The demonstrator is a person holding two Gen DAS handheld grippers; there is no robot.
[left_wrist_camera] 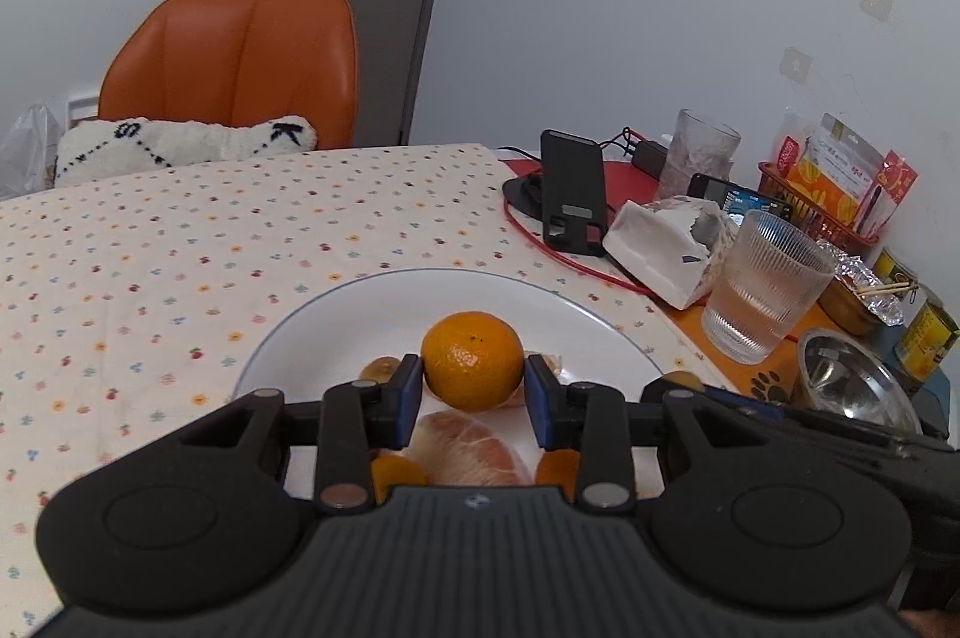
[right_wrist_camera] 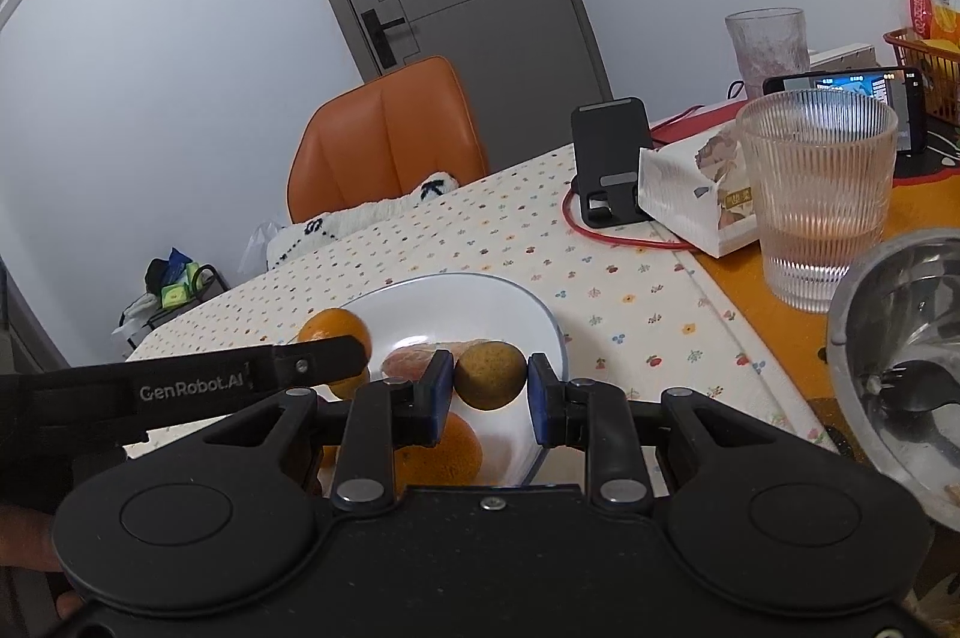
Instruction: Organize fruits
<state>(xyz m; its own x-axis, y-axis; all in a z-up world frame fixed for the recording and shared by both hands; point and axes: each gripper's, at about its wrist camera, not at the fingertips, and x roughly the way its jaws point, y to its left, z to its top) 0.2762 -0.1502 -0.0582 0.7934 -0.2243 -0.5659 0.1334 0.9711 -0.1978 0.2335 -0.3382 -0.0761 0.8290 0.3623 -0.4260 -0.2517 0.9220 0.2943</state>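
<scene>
Two grabs at once: our left gripper pinches an orange mandarin, our right gripper squeezes a greenish one over the white plate.

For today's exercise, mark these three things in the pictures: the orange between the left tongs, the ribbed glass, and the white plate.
Orange (left_wrist_camera: 472, 359): left wrist view, middle of its peel.
Ribbed glass (left_wrist_camera: 765, 287): left wrist view, its side wall.
White plate (left_wrist_camera: 336, 320): left wrist view, bare inner surface near the rim.
</scene>
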